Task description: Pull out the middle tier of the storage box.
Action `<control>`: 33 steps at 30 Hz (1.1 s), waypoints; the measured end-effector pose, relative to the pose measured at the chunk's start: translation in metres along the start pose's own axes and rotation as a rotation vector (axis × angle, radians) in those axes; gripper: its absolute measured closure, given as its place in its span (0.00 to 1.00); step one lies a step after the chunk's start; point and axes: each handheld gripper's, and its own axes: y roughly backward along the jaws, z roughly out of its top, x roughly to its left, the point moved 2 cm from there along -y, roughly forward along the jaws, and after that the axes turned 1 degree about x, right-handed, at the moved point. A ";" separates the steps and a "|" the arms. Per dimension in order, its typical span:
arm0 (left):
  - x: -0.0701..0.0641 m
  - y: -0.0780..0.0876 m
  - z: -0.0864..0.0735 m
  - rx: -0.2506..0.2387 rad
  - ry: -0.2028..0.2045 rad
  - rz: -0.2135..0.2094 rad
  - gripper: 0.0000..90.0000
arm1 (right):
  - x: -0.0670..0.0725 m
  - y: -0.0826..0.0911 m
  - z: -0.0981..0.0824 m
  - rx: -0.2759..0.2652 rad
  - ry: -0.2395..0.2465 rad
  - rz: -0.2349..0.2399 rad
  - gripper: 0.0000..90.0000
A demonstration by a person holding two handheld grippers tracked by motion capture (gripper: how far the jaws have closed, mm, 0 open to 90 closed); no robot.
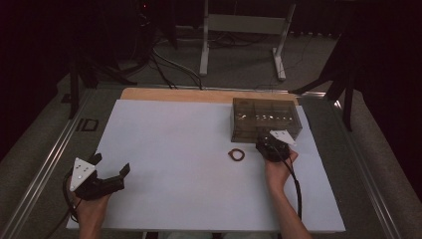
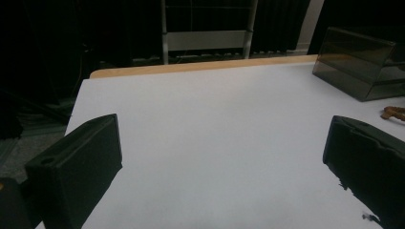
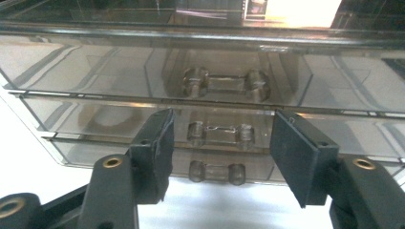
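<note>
White table sheet (image 1: 189, 164), dark cabled room

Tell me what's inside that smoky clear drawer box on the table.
Through the lid of the drawer box, the high view shows dividers and a row of small bright glints. The right gripper faces three stacked drawers with clear handles; the tinted fronts hide any contents.

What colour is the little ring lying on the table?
Dark reddish brown. The ring shows best in the high view.
</note>
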 end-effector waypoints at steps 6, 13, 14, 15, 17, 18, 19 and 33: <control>0.000 0.000 0.000 -0.001 -0.001 0.000 0.01 | 0.004 -0.002 -0.004 0.022 -0.009 -0.021 0.53; 0.000 0.000 0.000 -0.002 0.002 0.001 0.01 | 0.003 -0.004 -0.005 0.023 -0.042 -0.051 0.55; 0.000 0.000 0.000 -0.002 0.002 0.001 0.01 | 0.003 -0.004 -0.005 0.023 -0.044 -0.051 0.55; 0.000 0.000 0.000 -0.001 0.001 0.001 0.01 | 0.004 -0.004 -0.005 0.023 -0.043 -0.052 0.56; 0.000 0.000 0.000 -0.001 0.002 0.001 0.01 | 0.004 -0.004 -0.005 0.022 -0.041 -0.052 0.56; 0.000 0.000 0.000 -0.001 0.003 0.001 0.01 | 0.004 -0.003 -0.005 0.022 -0.043 -0.052 0.56; 0.000 0.000 0.000 -0.001 0.003 0.001 0.01 | 0.004 -0.004 -0.005 0.022 -0.046 -0.054 0.56; 0.000 0.000 0.000 0.000 0.000 -0.001 0.01 | 0.007 -0.003 -0.005 0.020 -0.074 -0.047 0.60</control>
